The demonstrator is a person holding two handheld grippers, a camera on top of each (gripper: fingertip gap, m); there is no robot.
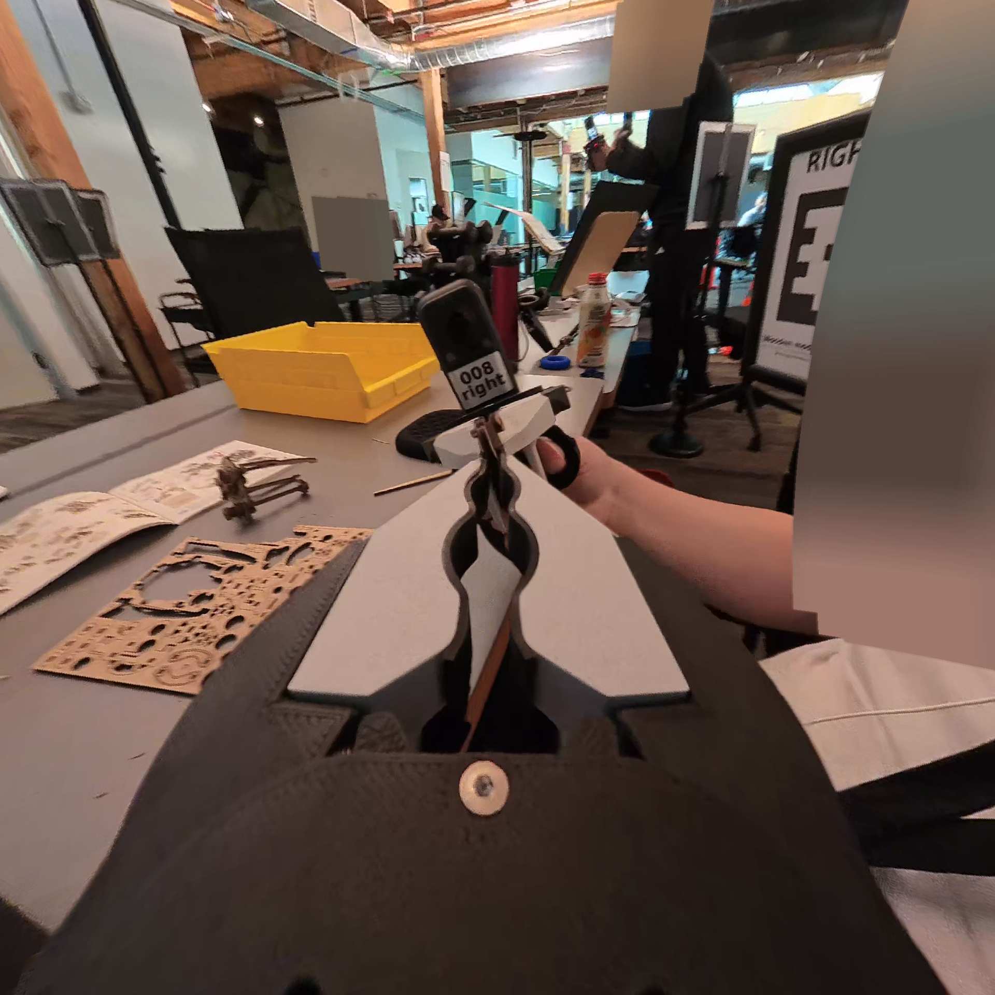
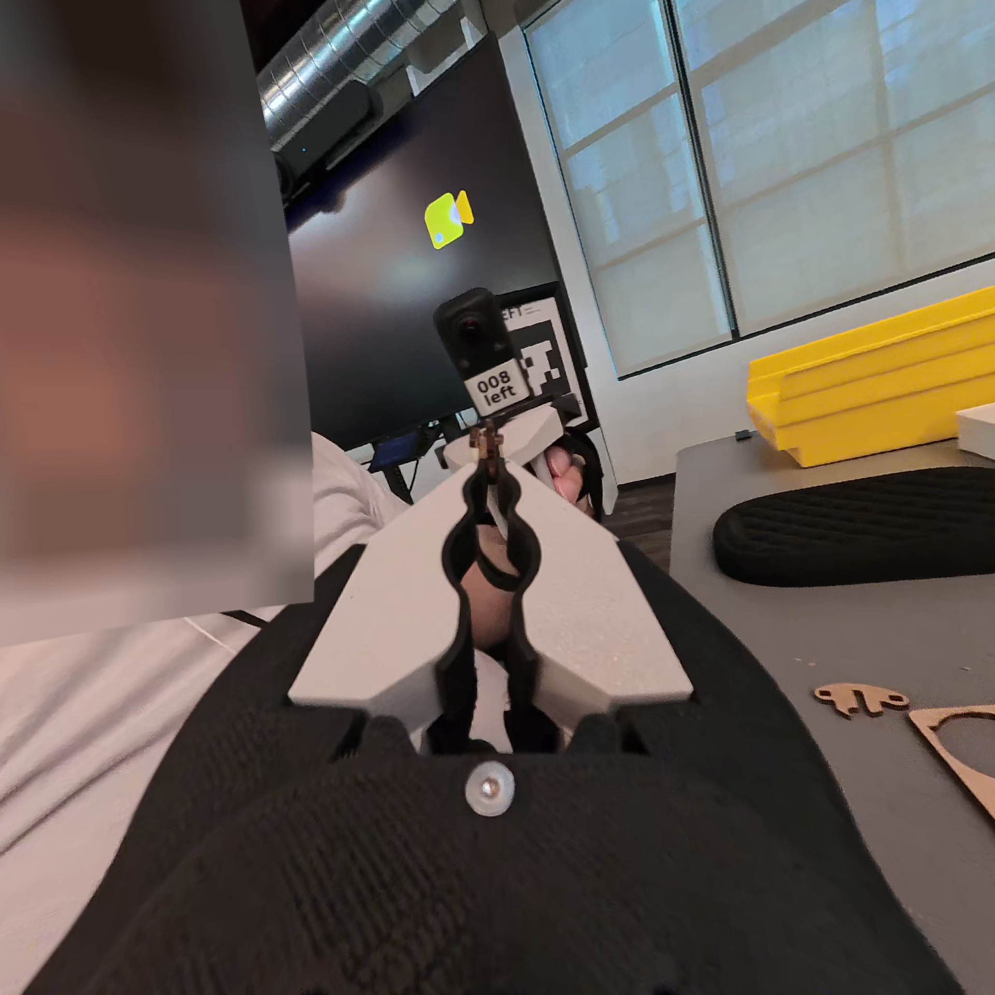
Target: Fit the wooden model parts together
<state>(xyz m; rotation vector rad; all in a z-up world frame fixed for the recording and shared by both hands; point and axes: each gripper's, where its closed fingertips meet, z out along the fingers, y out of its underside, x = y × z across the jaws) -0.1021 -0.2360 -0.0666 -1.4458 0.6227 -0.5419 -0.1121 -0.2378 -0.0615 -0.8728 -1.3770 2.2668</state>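
My left gripper [image 1: 487, 466] and right gripper [image 2: 487, 471] are raised above the table and point at each other, tip to tip. Both are shut, each pinching a small dark wooden part [image 1: 486, 439] at the fingertips; the parts meet there and also show in the right wrist view [image 2: 488, 440]. How they join is too small to tell. The right gripper [image 1: 500, 431] faces my left camera, and the left gripper [image 2: 503, 449] faces my right camera. A partly built dark wooden model [image 1: 253, 484] stands on an open instruction booklet [image 1: 134, 495]. A punched-out plywood sheet [image 1: 199, 603] lies beside it.
A yellow bin [image 1: 328, 366] and a black padded rest [image 1: 425, 431] sit on the grey table [image 1: 107, 754]. A thin wooden stick [image 1: 414, 482] lies near the rest. A loose cut-out part [image 2: 861, 702] lies by a sheet corner [image 2: 958, 754]. A person stands at the far right.
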